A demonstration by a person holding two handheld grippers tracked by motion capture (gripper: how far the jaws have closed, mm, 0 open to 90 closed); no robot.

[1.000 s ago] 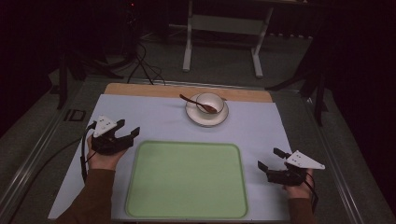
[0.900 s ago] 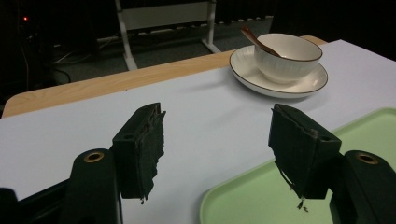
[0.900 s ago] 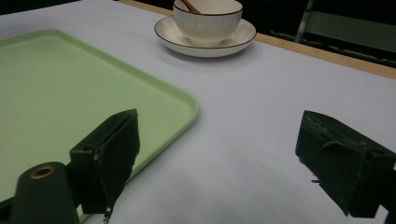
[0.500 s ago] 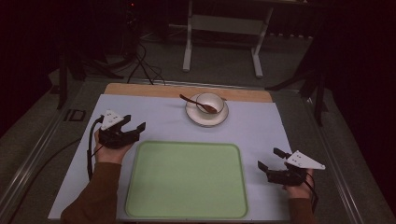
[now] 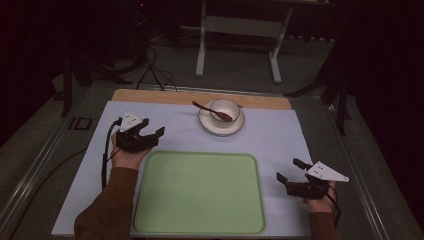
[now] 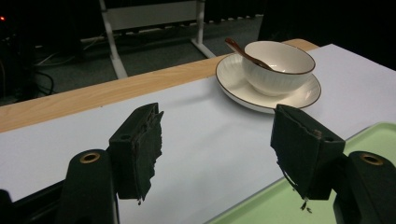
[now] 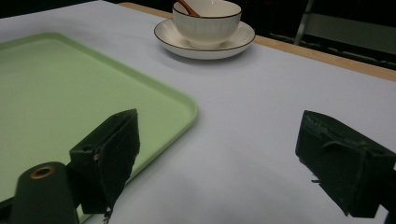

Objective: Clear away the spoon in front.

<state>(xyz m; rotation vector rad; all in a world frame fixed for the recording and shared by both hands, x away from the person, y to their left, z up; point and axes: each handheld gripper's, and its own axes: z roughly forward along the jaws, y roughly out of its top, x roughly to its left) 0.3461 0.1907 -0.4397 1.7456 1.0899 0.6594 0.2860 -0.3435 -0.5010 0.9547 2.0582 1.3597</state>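
a wide stretch of bare white mat (image 5: 280, 135) lies open between the left gripper (image 5: 151, 136) and the bowl (image 5: 224, 111) on its saucer (image 5: 221, 125), with nothing standing in that path. a spoon (image 5: 212, 111) rests in the bowl, its handle jutting out over the rim toward the left. the low green tray (image 5: 200, 192) fills the middle near the person. the right gripper (image 5: 287, 171), jaws apart, sits beside the tray's right edge, open mat ahead of it.

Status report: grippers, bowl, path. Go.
Left gripper open, empty, aimed at the bowl. Right gripper open, empty, right of the tray. Bowl on saucer, spoon inside, untouched. Path over the white mat clear.
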